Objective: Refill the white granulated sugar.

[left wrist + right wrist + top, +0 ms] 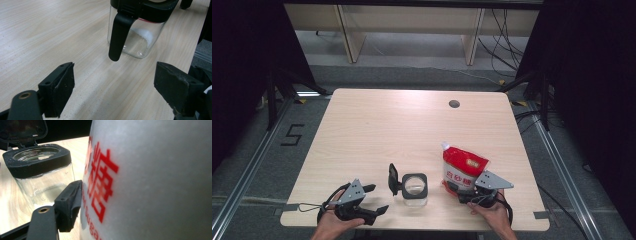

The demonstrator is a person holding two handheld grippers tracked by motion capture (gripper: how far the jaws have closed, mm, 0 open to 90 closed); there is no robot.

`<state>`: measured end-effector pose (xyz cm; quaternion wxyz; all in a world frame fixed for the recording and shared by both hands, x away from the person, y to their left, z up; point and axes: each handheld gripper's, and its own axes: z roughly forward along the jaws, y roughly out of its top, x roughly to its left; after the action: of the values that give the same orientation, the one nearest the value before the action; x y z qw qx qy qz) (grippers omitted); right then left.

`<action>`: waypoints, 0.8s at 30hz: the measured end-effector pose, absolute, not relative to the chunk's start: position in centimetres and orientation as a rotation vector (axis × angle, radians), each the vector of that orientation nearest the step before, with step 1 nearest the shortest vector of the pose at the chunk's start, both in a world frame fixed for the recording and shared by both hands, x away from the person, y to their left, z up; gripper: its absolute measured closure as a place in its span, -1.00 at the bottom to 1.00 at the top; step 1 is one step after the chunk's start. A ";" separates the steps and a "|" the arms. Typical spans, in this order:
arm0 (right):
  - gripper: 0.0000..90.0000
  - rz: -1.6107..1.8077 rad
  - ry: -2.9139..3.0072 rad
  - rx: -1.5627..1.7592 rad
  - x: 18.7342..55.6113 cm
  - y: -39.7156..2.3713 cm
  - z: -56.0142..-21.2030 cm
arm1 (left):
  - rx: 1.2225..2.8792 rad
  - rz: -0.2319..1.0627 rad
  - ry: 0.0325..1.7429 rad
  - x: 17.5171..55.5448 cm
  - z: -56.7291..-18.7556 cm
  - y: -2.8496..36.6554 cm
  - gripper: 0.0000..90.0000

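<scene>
Holding the sugar bag (463, 167) upright on the table (377, 125), the right claw (462, 191) squeezes its bottom. The glass jar (415, 190) (lid flipped open) stands just left of the bag, between both claws. The left claw (374, 199) waits apart, holding nothing.

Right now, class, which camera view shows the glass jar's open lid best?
The high view: the glass jar sits whole, its lid flipped up at its left. The right gripper view crops the lid at the frame's top; the left gripper view has its hanging latch.
</scene>
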<state>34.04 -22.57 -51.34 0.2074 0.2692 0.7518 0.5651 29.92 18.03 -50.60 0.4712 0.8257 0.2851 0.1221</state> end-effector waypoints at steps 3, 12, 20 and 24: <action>-0.28 1.565 2.102 0.763 33.9 -22.5 -51.2 | 2.028 0.301 0.702 30.0 -50.5 18.1 -0.64; -0.11 1.498 2.118 0.703 32.9 -21.8 -50.5 | 2.009 0.301 0.714 29.9 -50.6 18.2 -0.64; -0.09 1.410 2.105 0.697 31.7 -21.5 -50.1 | 2.010 0.302 0.721 29.9 -50.5 18.3 -0.64; -0.09 1.365 2.117 0.638 31.5 -21.7 -49.8 | 2.010 0.300 0.716 29.8 -50.4 18.3 -0.64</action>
<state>31.45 -21.65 -49.83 0.2683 0.2366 0.7849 0.5059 29.84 18.30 -50.44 0.4739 0.8215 0.2926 0.1225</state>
